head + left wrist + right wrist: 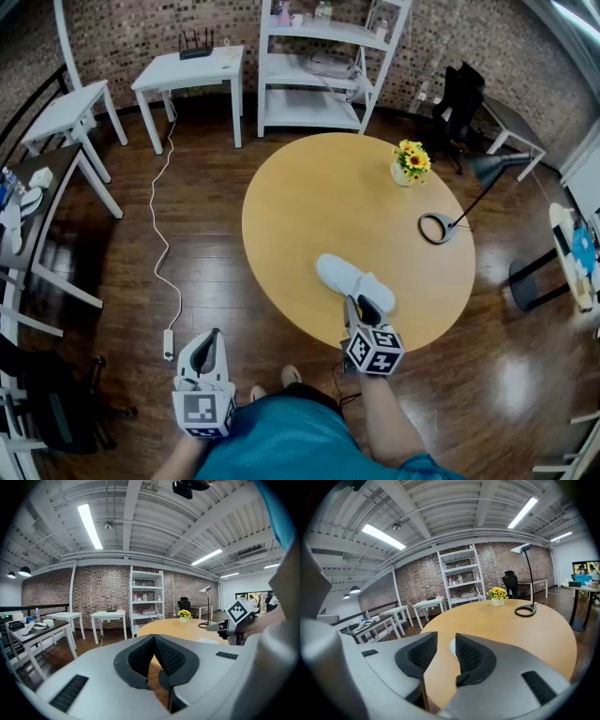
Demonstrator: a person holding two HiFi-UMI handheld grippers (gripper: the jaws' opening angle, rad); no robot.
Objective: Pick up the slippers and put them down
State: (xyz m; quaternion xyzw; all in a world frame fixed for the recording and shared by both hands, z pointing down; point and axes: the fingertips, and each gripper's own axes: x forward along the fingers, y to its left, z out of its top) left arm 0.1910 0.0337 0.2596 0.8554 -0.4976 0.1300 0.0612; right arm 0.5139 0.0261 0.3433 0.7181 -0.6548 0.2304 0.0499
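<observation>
A white slipper (349,280) lies on the round wooden table (309,206), near its front edge. My right gripper (366,313) sits right at the slipper's near end, angled slightly downward. Its jaws stand apart in the right gripper view (446,638), with bare tabletop in the gap and a sliver of the slipper (452,648) just beyond the pads; nothing is pressed between them. My left gripper (210,349) hangs over the wooden floor to the left of the table, away from the slipper. In the left gripper view its pads (153,638) meet at the tips with nothing held.
A small vase of yellow flowers (410,164) and a desk lamp with a ring base (437,229) stand on the table's far right. A white shelf unit (319,66) and white side tables (187,70) line the brick wall. A cord and power strip (169,343) lie on the floor.
</observation>
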